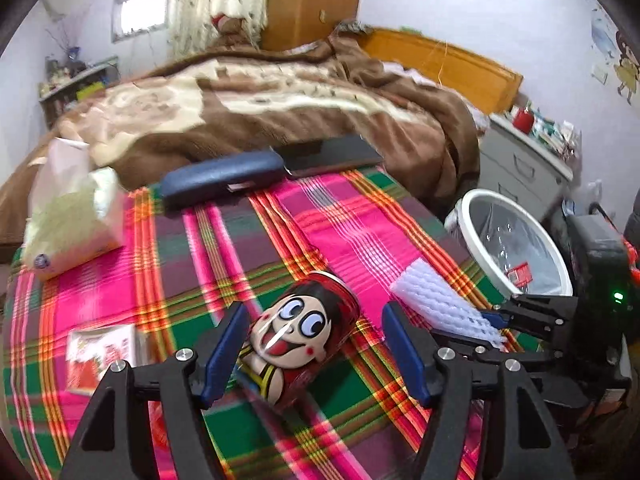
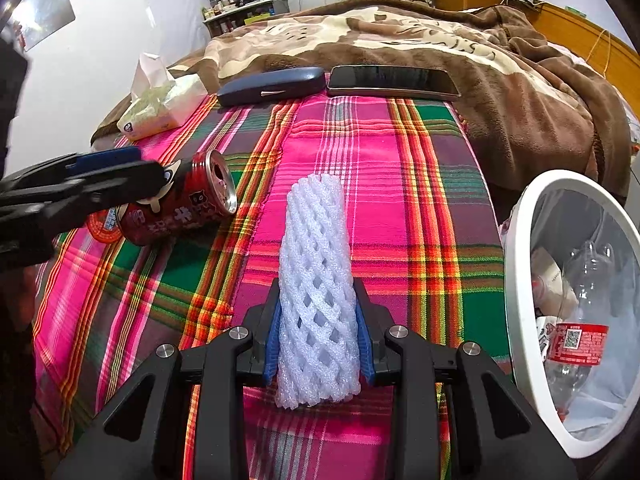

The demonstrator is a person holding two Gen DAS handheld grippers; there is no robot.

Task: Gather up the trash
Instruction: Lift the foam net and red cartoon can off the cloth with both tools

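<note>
White foam netting (image 2: 318, 296), a soft lattice tube, is clamped between the right gripper (image 2: 319, 340) pads. Left gripper (image 1: 316, 354) jaws stand apart around a glossy red can (image 1: 298, 336) lying on plaid cloth (image 1: 340, 216), pads clear.

My 2 wrist cameras look steeply down along their fingers, close over the plaid bedspread (image 1: 328, 216). Both views share the red can (image 1: 304, 336), foam net (image 2: 318, 292) and white bin (image 2: 516, 280).
</note>
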